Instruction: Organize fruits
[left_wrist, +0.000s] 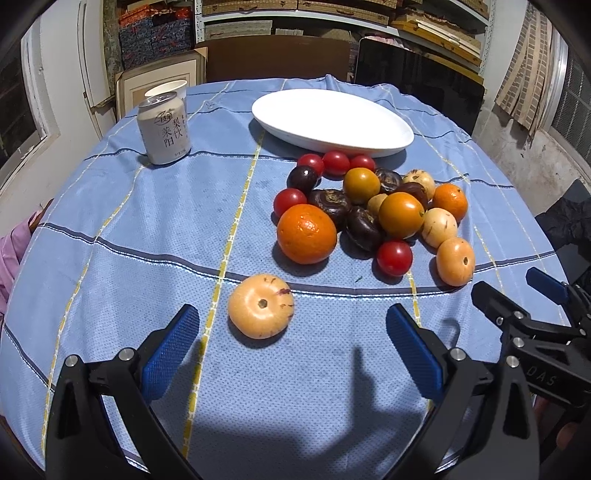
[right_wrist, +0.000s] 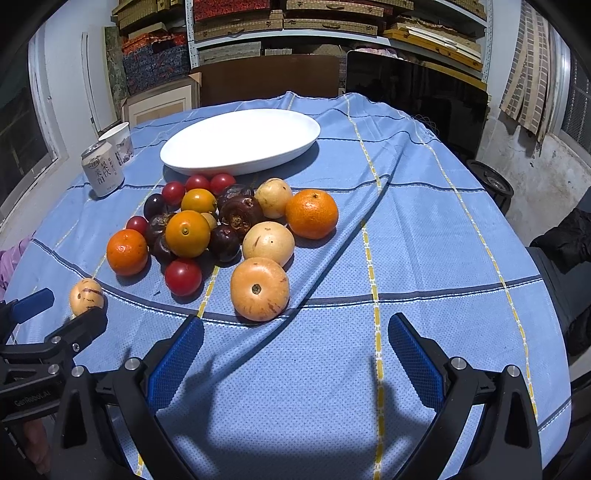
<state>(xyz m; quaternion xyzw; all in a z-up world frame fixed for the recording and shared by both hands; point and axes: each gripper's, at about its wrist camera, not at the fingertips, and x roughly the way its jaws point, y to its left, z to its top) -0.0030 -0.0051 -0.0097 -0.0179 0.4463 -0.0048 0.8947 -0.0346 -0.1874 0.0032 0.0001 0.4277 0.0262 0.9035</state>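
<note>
A heap of mixed fruit lies mid-table: oranges (left_wrist: 306, 233) (right_wrist: 311, 213), red tomatoes (left_wrist: 394, 257) (right_wrist: 183, 277), dark purple fruits (left_wrist: 330, 206) (right_wrist: 241, 214) and pale yellow fruits (left_wrist: 455, 261) (right_wrist: 259, 288). One pale yellow fruit (left_wrist: 260, 306) (right_wrist: 86, 296) sits apart, just ahead of my left gripper (left_wrist: 291, 347), which is open and empty. My right gripper (right_wrist: 295, 350) is open too, with nothing between its fingers, just short of the nearest pale fruit. An empty white oval plate (left_wrist: 332, 122) (right_wrist: 240, 142) stands behind the heap.
A drink can (left_wrist: 164, 129) (right_wrist: 102, 168) and a paper cup (left_wrist: 170, 88) (right_wrist: 119, 136) stand at the far left on the blue checked cloth (left_wrist: 147, 229) (right_wrist: 424, 240). Shelves, boards and a dark panel rise behind the table. A cloth fold (right_wrist: 351, 236) runs diagonally.
</note>
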